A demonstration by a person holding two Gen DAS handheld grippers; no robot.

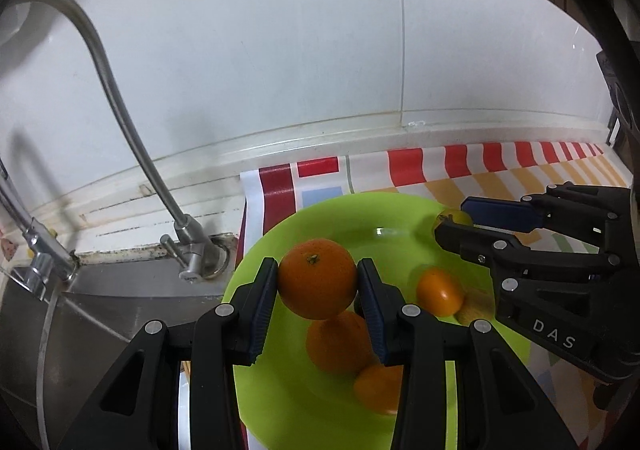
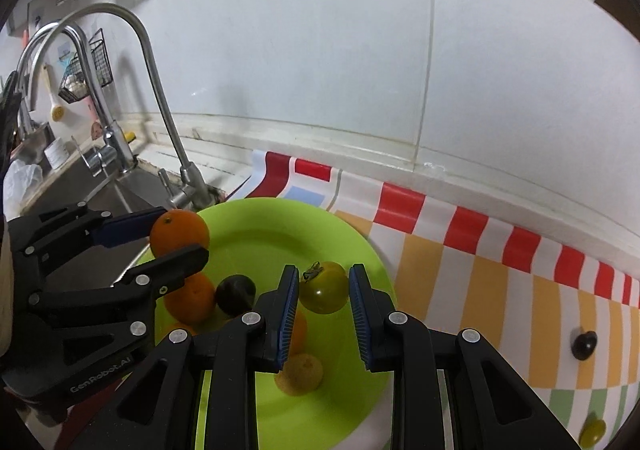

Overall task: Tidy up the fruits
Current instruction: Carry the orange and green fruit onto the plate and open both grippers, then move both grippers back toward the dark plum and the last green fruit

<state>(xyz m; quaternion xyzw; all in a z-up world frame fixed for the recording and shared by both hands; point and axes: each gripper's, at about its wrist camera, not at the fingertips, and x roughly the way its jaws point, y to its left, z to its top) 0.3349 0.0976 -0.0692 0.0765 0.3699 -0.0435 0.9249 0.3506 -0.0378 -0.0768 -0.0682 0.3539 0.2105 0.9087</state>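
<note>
My left gripper (image 1: 317,282) is shut on an orange (image 1: 317,283) and holds it above the green plate (image 1: 288,402). It also shows in the right wrist view (image 2: 178,238). My right gripper (image 2: 324,288) is shut on a yellow-green tomato (image 2: 324,287) above the plate (image 2: 352,250); in the left wrist view it shows at the right (image 1: 454,219). On the plate lie several oranges (image 1: 339,342) (image 1: 439,291) (image 2: 191,298), a dark fruit (image 2: 236,294) and a yellowish one (image 2: 299,374).
A steel faucet (image 2: 168,122) and sink (image 1: 100,314) are to the left of the plate. A checked cloth (image 2: 500,290) covers the counter; on it lie a dark fruit (image 2: 584,345) and a green-yellow one (image 2: 593,432). A white tiled wall stands behind.
</note>
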